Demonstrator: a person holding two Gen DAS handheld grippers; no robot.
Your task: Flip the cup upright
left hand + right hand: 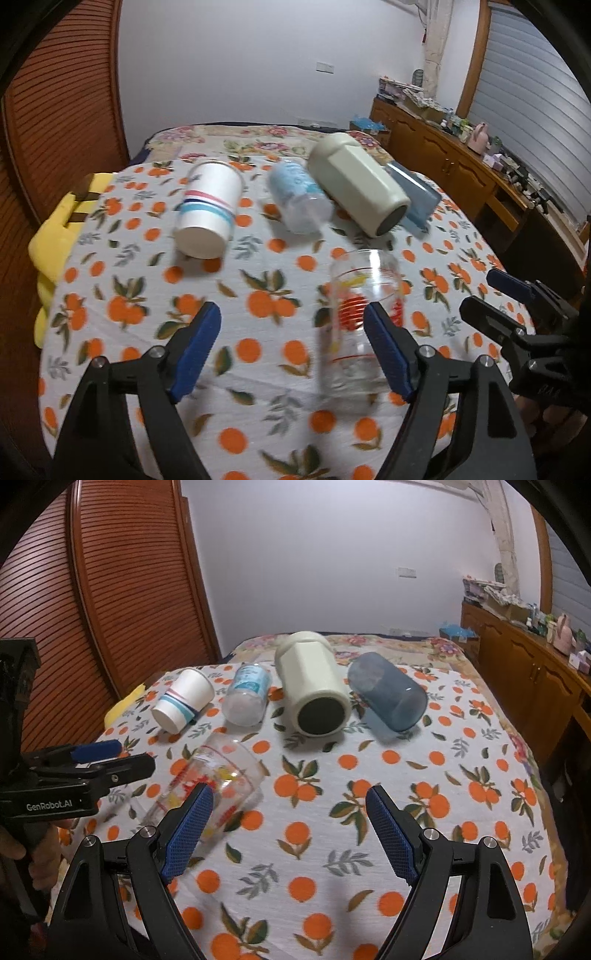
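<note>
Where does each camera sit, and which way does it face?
Left wrist: on the left gripper, facing forward over the table; its open blue fingers frame the lying glass; the right gripper shows at right.
Right wrist: on the right gripper, facing forward over the table; its fingers are open; the left gripper and a hand show at left.
Shared: the glass, paper cup, bottle, cream jar, blue cup.

We hold our left gripper [291, 347] low and level, its blue-padded jaws spread wide with nothing between them. Our right gripper [290, 829] sits in the same pose, jaws equally wide apart and gripping nothing. Each gripper shows at the edge of the other's view, side by side, and our left hand [35, 853] wraps its handle.
</note>
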